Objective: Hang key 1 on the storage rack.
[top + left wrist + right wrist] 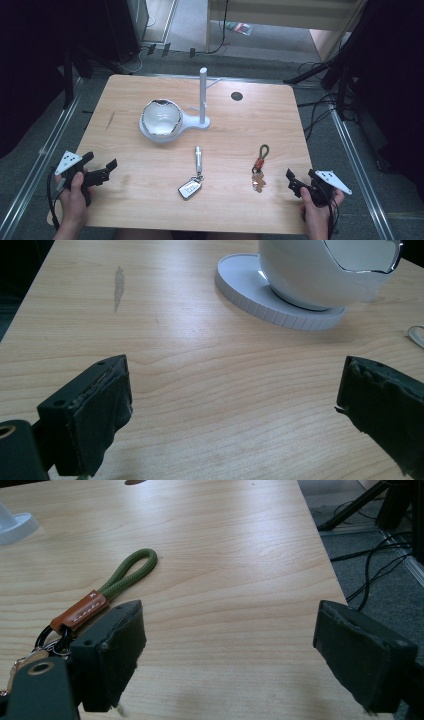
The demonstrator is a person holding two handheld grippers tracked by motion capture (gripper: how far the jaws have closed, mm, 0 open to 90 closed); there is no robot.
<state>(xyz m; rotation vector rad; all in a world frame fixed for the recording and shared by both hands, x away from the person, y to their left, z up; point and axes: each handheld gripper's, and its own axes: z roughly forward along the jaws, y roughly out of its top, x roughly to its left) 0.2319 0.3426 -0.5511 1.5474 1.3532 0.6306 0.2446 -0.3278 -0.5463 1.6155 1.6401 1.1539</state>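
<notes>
Right gripper (301,181) hovering beside green-loop keychain (260,167), jaws spread, nothing between; next: centring over leather tab, closing.

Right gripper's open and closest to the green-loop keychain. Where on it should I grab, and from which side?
Probably the tan leather sleeve of the keychain: it is the stiffest, thickest part, while the green cord loop lies flat on the table and the keys look loose. Bring the right gripper in from above, jaws either side of the sleeve, across the keychain's length.
</notes>
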